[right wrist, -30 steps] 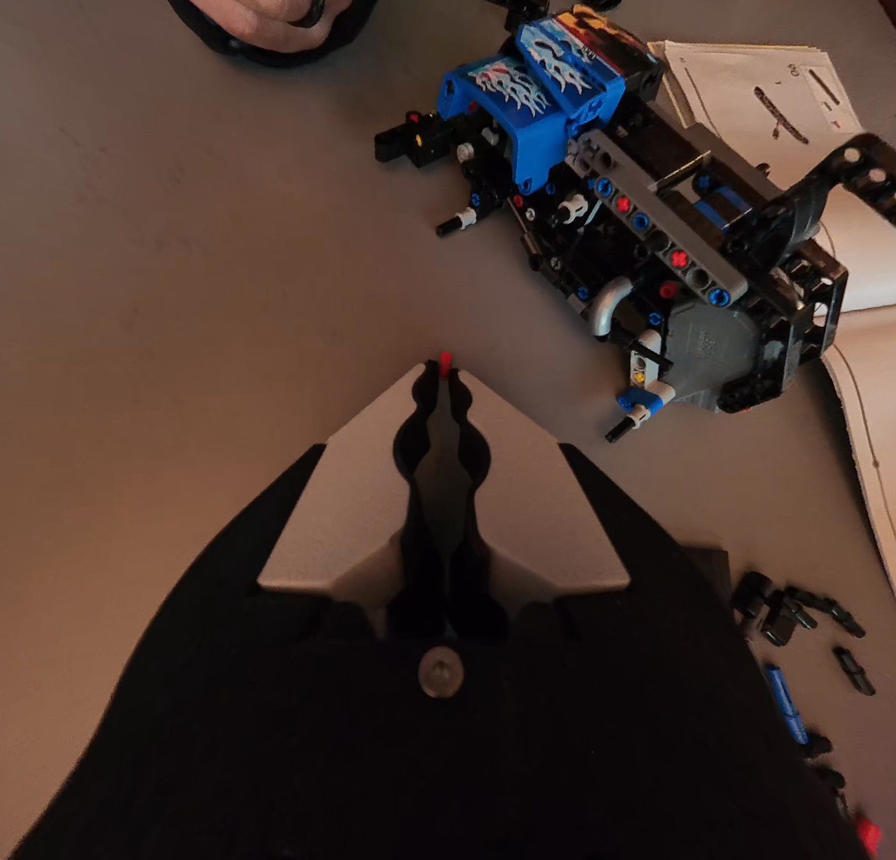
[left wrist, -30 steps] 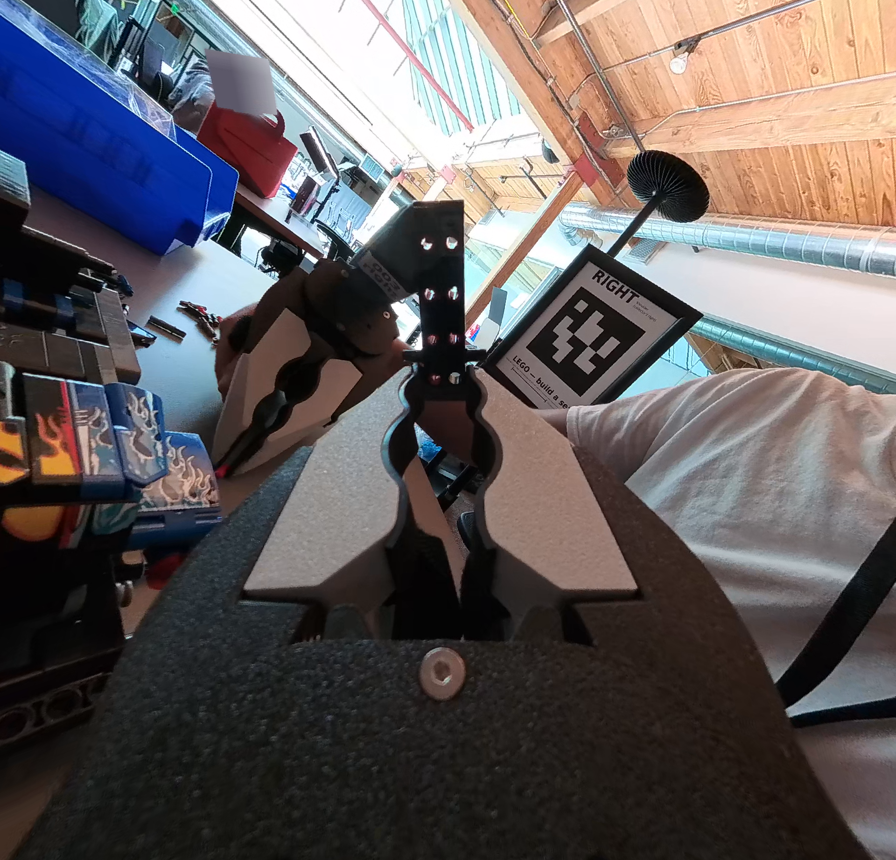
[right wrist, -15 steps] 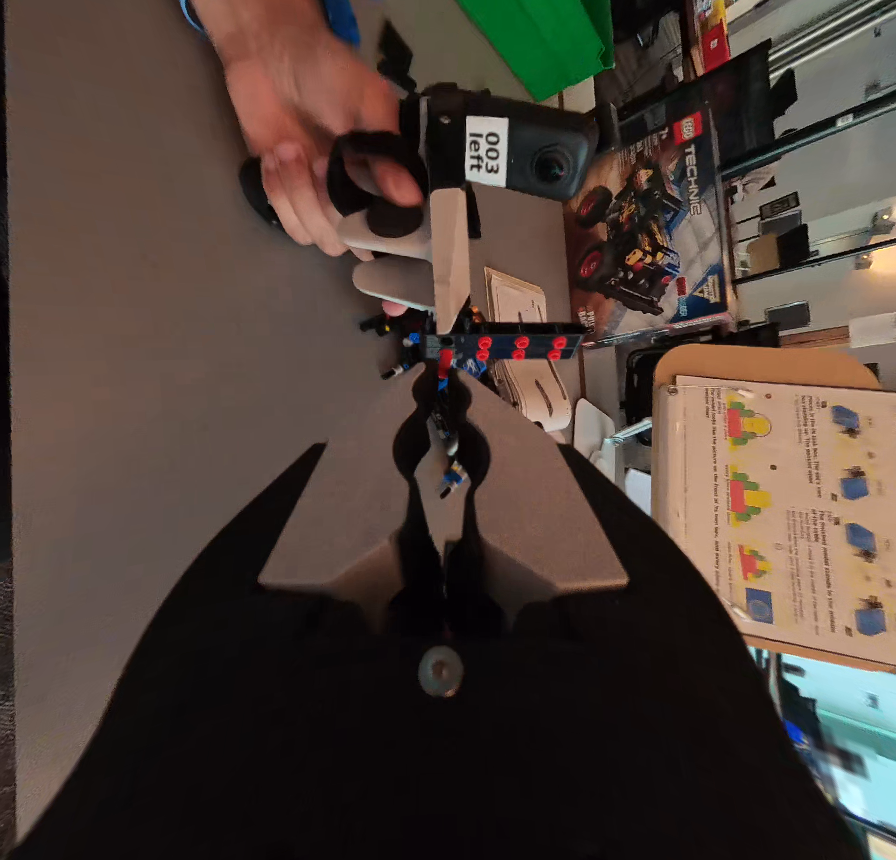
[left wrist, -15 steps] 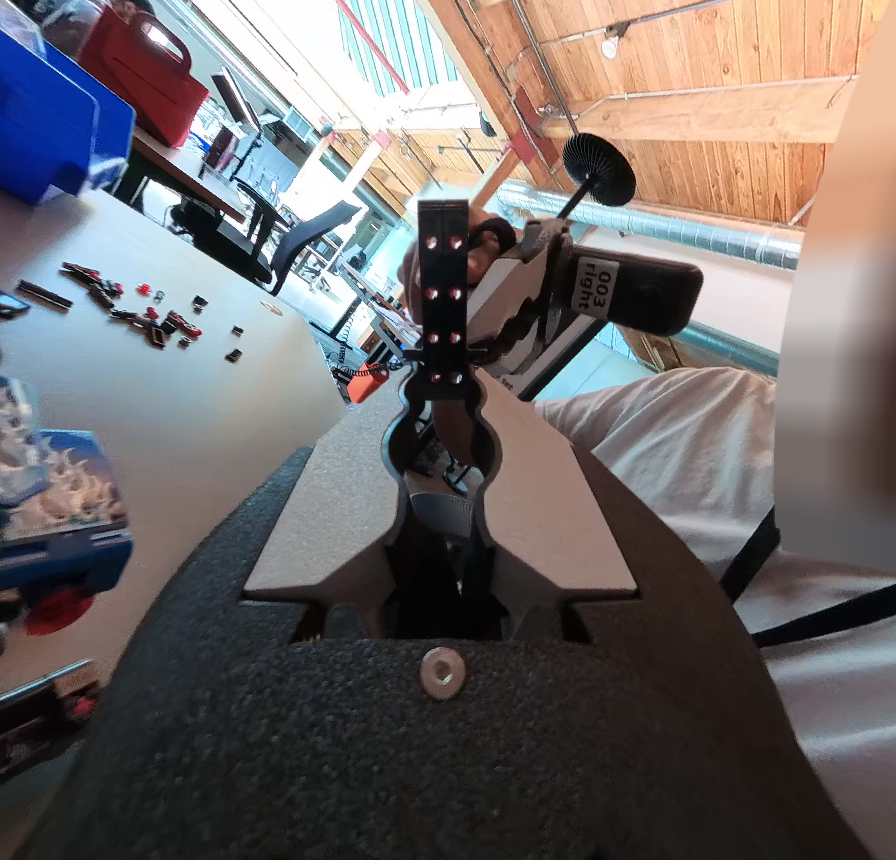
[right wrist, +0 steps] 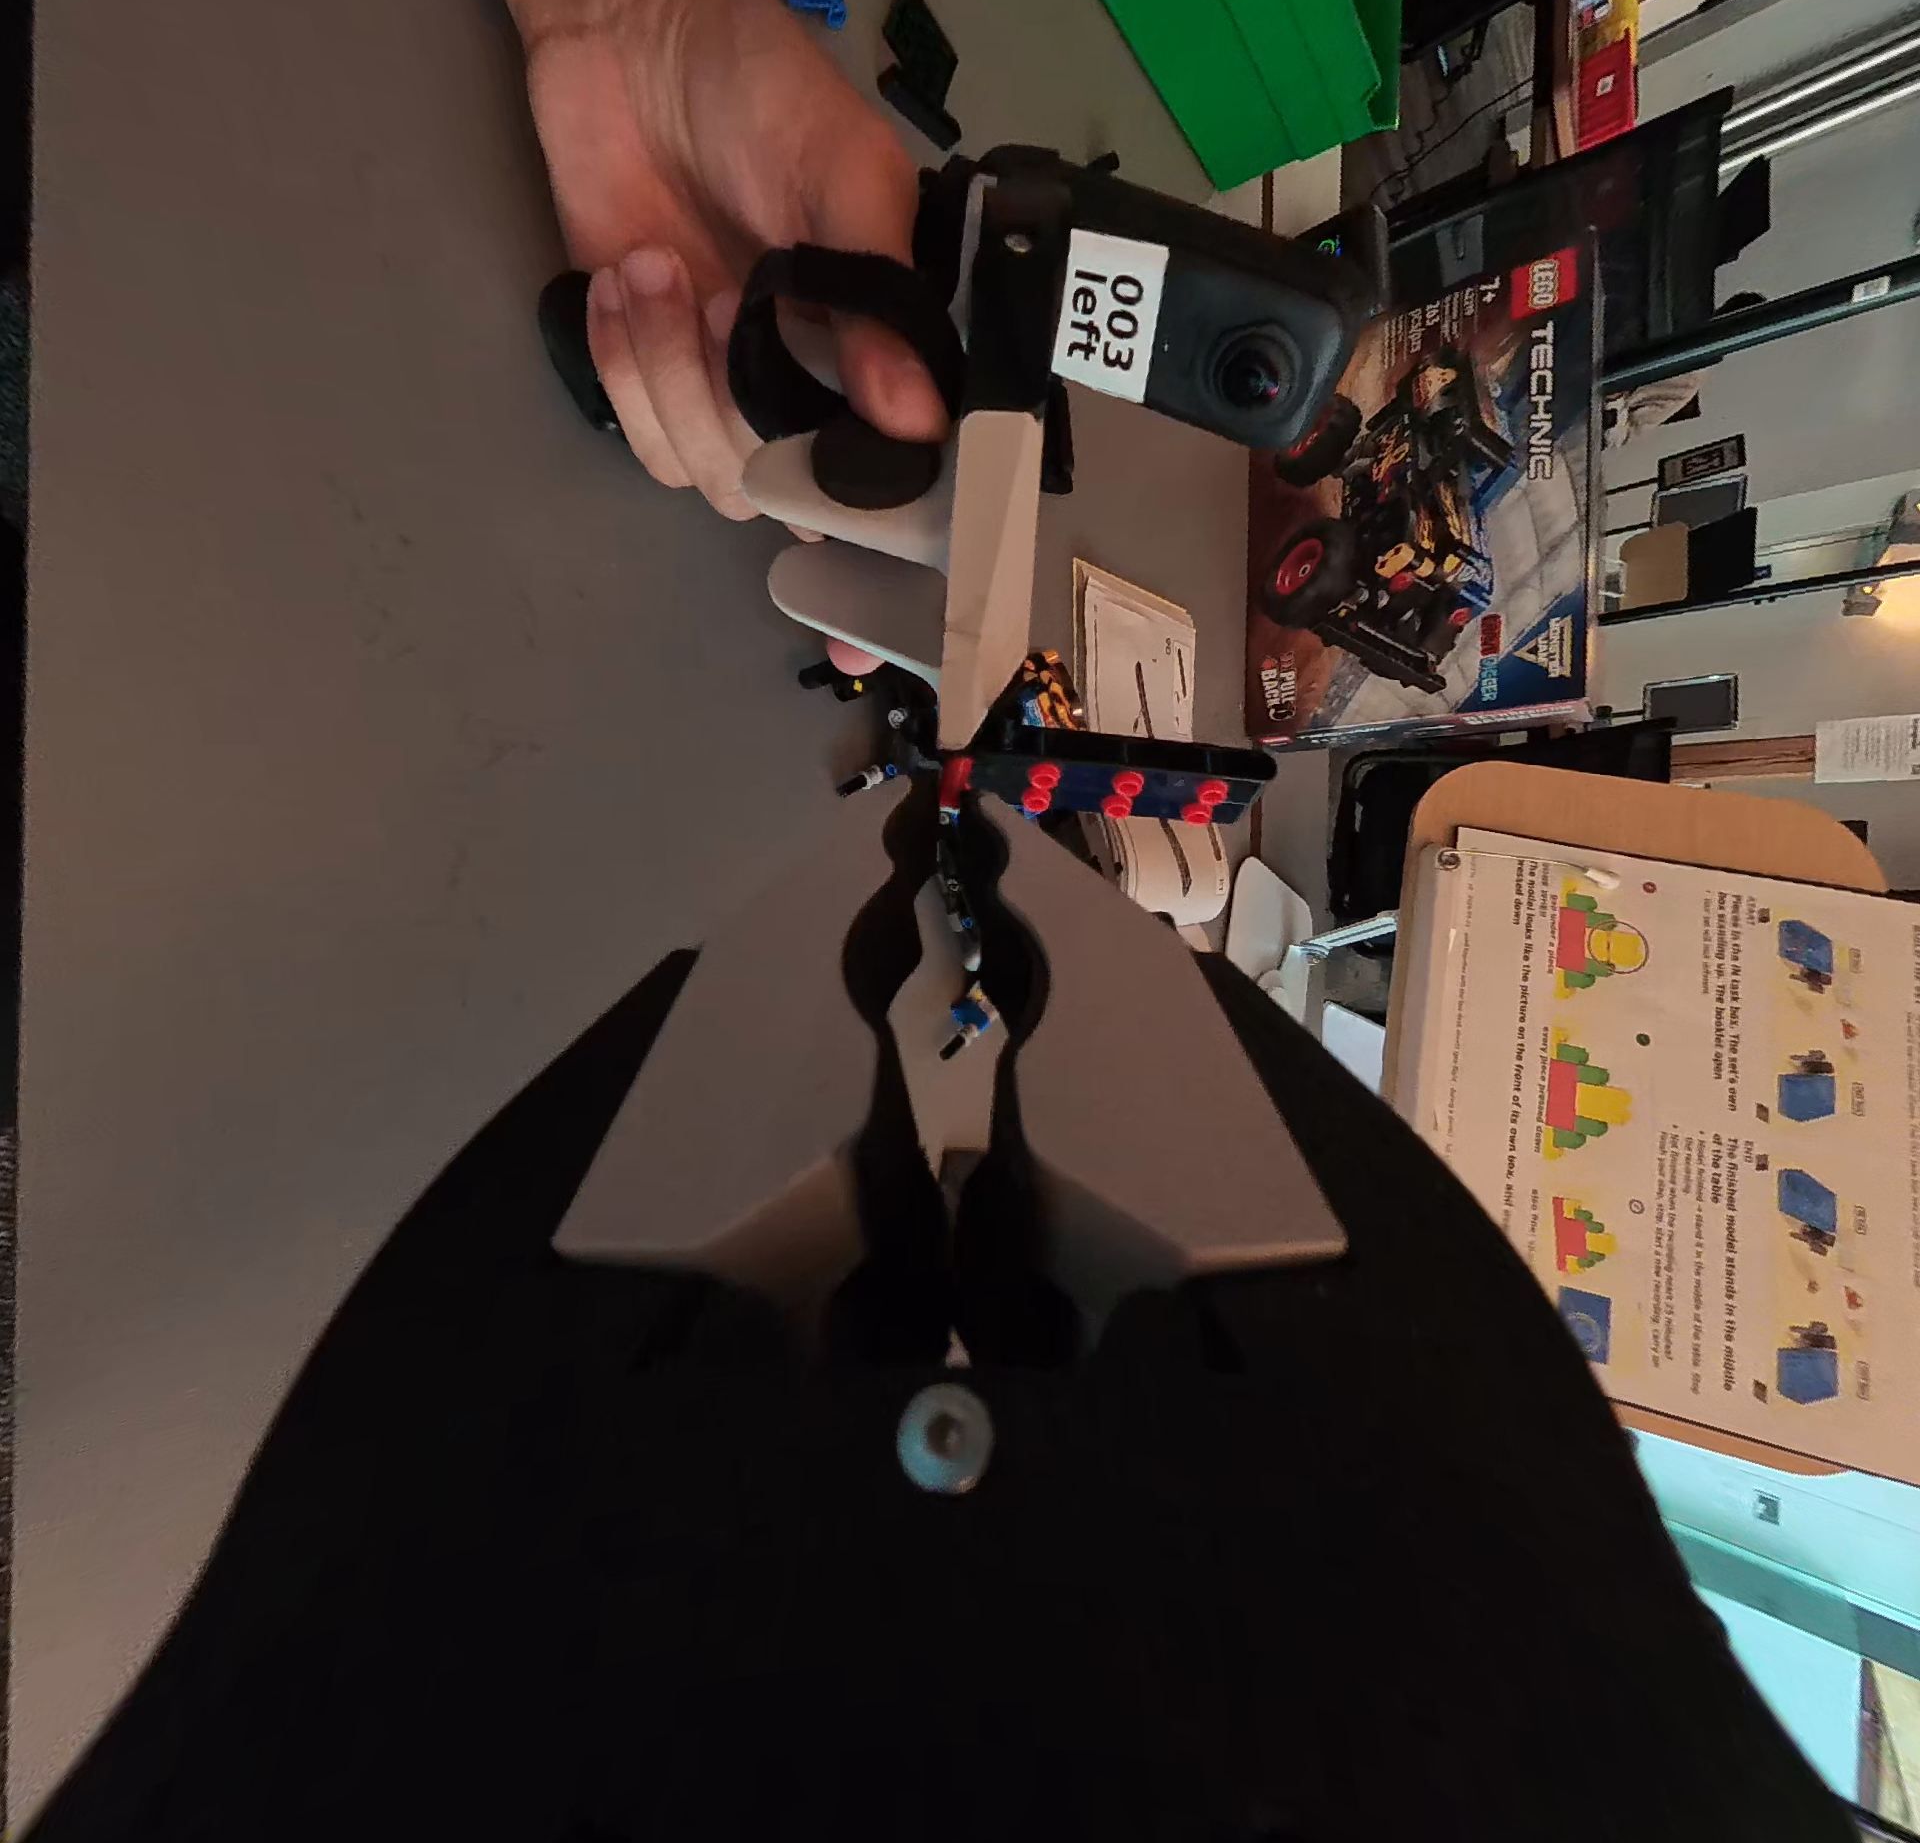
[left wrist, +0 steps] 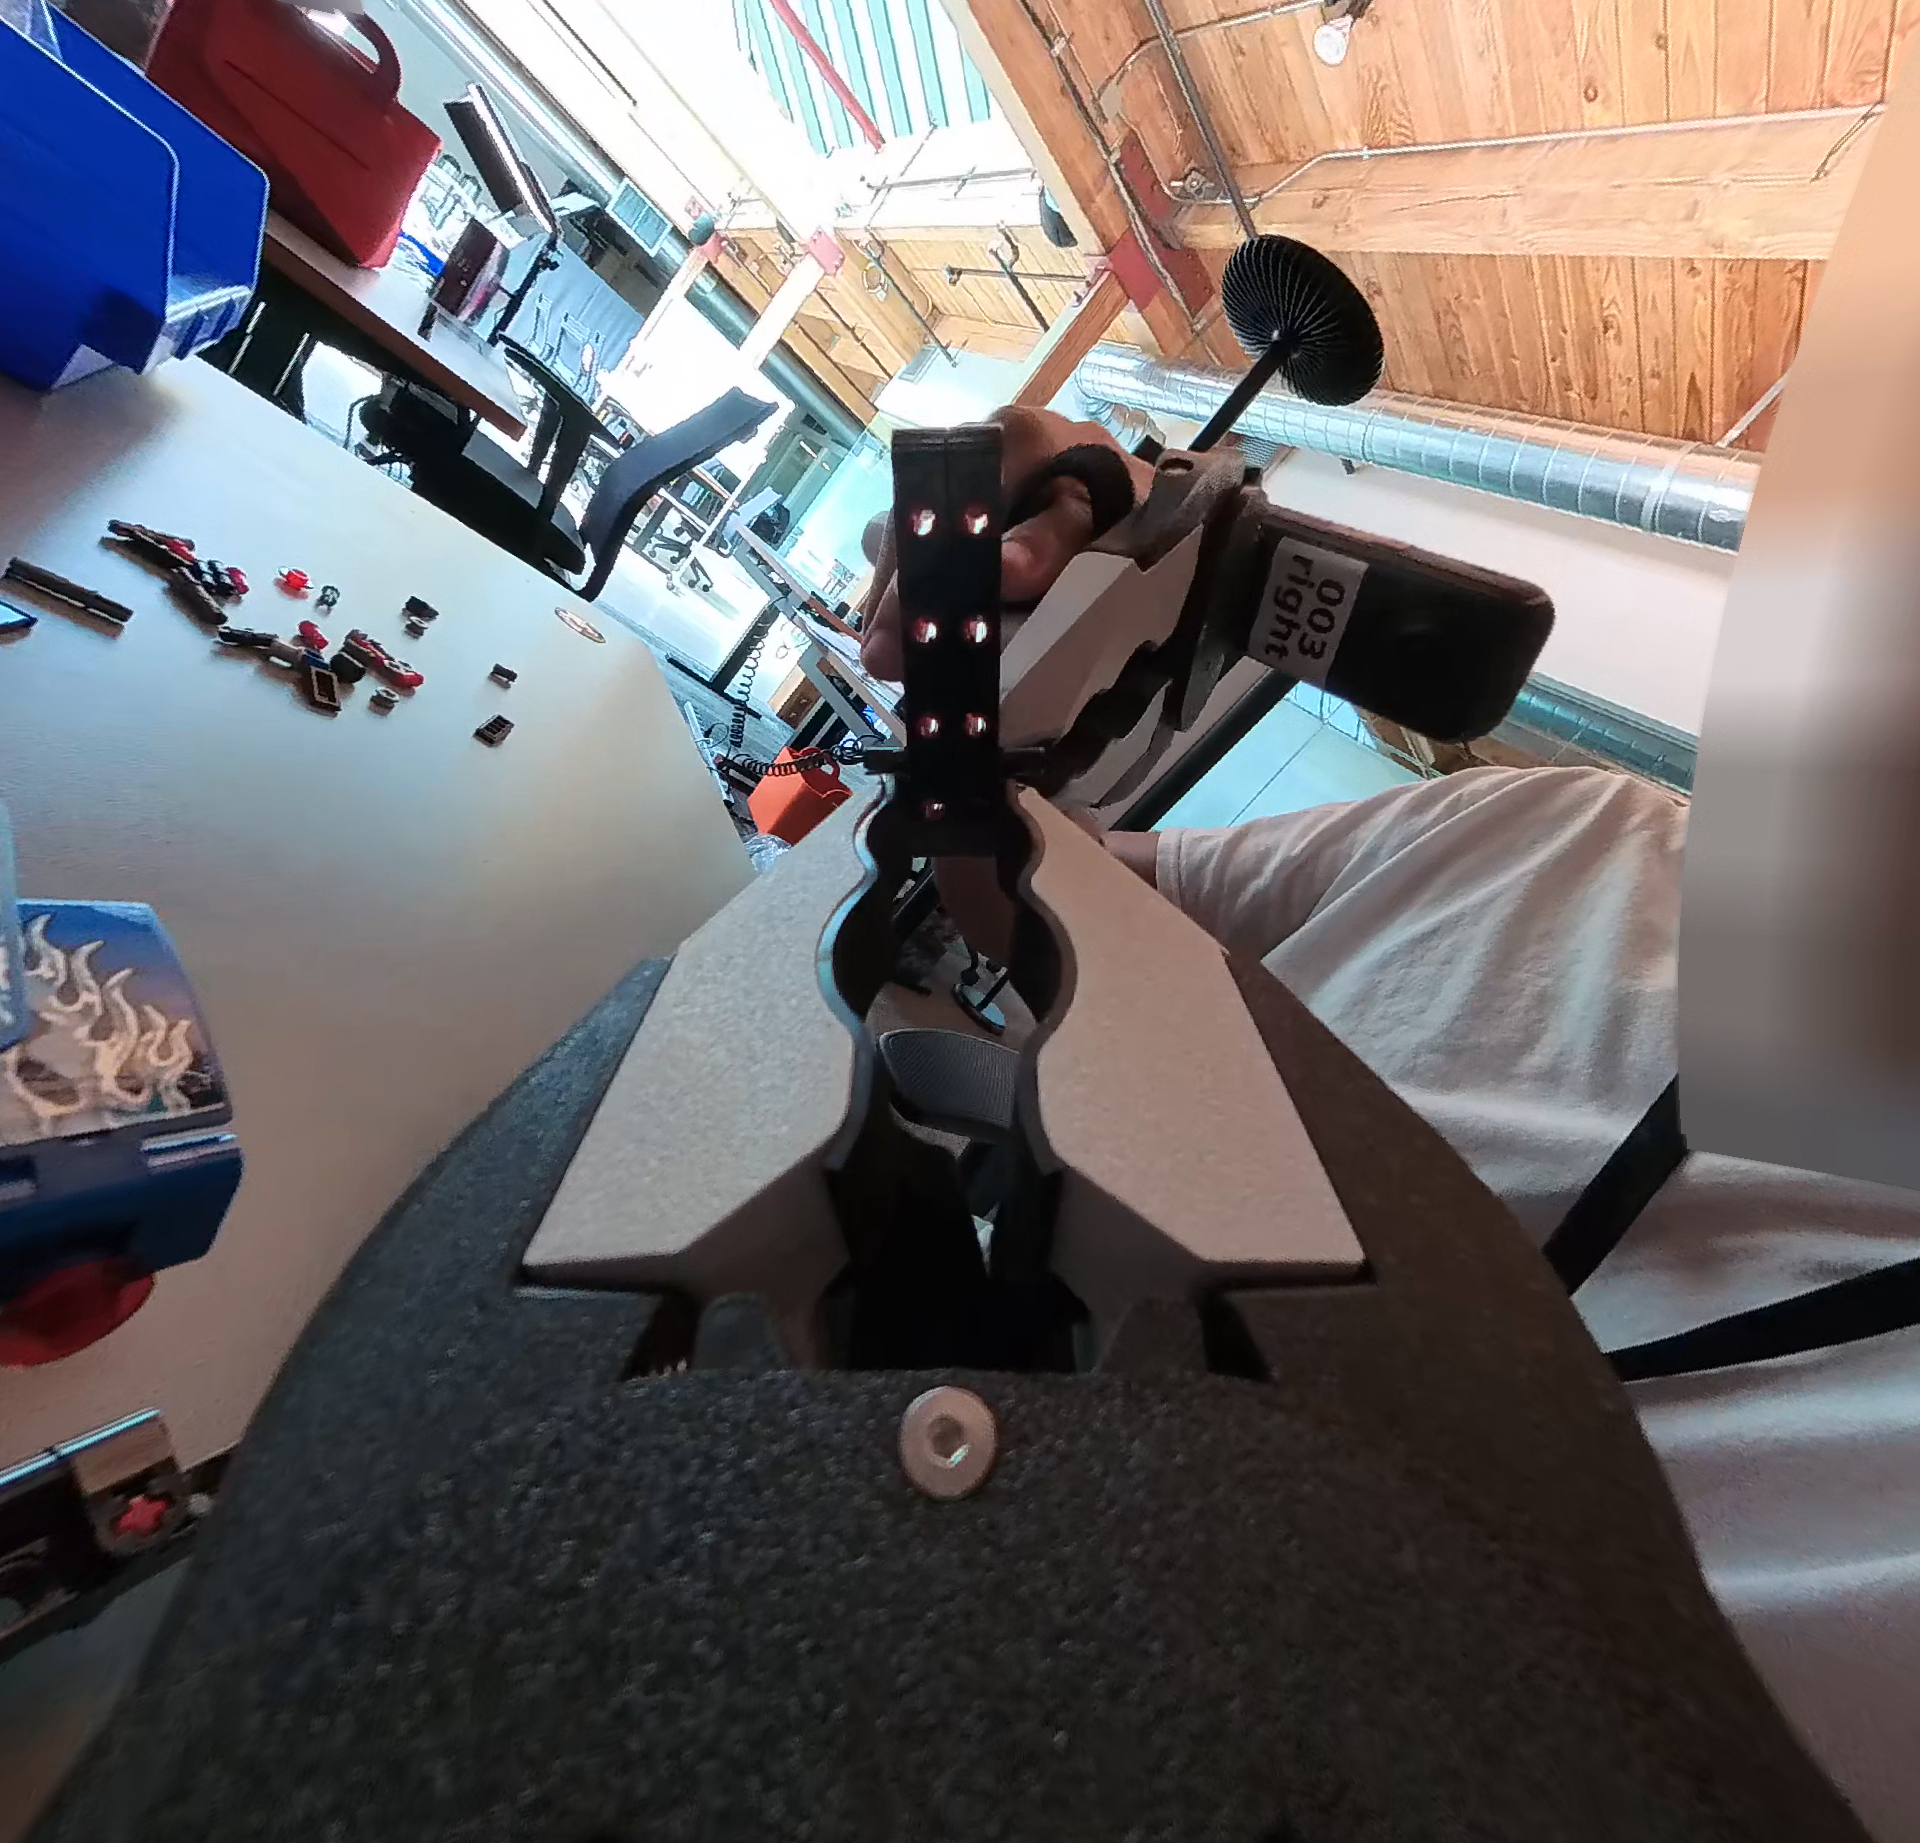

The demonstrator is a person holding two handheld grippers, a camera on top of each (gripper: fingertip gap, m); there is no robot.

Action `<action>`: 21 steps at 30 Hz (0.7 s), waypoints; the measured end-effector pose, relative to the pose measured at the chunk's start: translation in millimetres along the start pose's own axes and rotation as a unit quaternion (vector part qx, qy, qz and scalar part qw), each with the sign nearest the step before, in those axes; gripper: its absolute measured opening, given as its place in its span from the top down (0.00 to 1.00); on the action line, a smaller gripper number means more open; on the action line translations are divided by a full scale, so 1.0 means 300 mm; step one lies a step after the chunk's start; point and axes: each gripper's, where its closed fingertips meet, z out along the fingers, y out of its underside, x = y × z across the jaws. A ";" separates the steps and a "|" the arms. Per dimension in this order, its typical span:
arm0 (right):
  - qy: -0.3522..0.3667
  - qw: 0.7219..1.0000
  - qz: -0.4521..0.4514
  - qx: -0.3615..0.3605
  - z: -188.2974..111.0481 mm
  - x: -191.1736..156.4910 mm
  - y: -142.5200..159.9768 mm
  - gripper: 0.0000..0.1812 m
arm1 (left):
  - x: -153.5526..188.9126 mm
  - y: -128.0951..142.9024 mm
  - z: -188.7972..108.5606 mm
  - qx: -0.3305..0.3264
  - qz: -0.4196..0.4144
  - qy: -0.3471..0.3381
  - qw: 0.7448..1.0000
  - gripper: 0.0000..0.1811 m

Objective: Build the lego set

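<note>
My left gripper is shut on a black beam with several red pins, which stands up from its tips. It shows sideways in the right wrist view, with the beam pointing right. My right gripper is shut on a small red pin and holds it against the beam's gripped end. The right gripper also shows behind the beam in the left wrist view. The part-built blue flame-printed model lies on the table at the left.
Loose small parts lie scattered on the table. A blue bin and a red bag stand beyond. The set box, a booklet, a green bin and an instruction board lie to the right.
Both grippers have lifted off the table and turned toward each other. My right gripper has carried the red pin up to the end of the beam held by my left gripper.
</note>
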 end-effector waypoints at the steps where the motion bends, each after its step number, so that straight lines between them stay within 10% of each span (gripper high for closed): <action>1: 0.001 1.000 -0.006 -0.002 0.001 -0.001 0.000 0.99 | -0.002 0.001 0.000 -0.001 0.002 -0.003 1.000 0.93; 21: 0.046 0.974 -0.103 -0.195 0.056 -0.025 0.096 0.98 | -0.115 0.022 -0.013 -0.051 0.118 -0.183 0.975 0.92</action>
